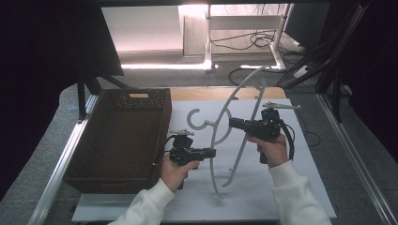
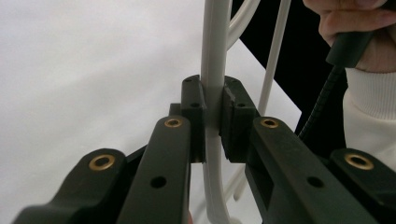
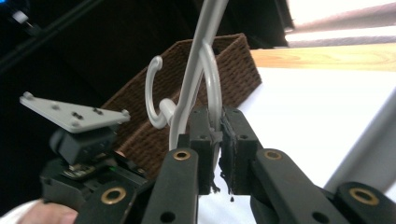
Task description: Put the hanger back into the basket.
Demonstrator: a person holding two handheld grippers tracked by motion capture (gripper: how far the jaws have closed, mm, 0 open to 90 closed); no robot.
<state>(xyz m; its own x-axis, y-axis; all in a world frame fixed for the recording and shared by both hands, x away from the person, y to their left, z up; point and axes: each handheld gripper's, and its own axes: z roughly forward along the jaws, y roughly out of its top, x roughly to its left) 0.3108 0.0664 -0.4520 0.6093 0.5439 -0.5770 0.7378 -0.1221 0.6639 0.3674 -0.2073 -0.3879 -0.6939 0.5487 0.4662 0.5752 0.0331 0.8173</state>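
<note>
Two hand-held grippers share one white hanger (image 1: 234,126), and we hold it tilted up above the white sheet (image 1: 300,187) that covers the desk, its lower end near the sheet at about six o'clock. Our left hand-held gripper (image 1: 212,152), at roughly seven o'clock from the desk's middle, has its pads clamped on one thin arm of the hanger; in the left gripper view the white bar (image 2: 214,93) runs straight up between the closed pads, and our right hand shows at one o'clock with its cable. Our right hand-held gripper (image 1: 231,123), near the centre of the high view, is closed on the hanger close to its neck; in the right gripper view the pads pinch the curved wire (image 3: 212,74), and the hook (image 3: 154,93) curls off toward ten o'clock. The left hand-held gripper's grey plate sits at nine o'clock in that view. A brown wicker basket (image 1: 94,140) stands on the desk at nine o'clock, just beside our left hand.
</note>
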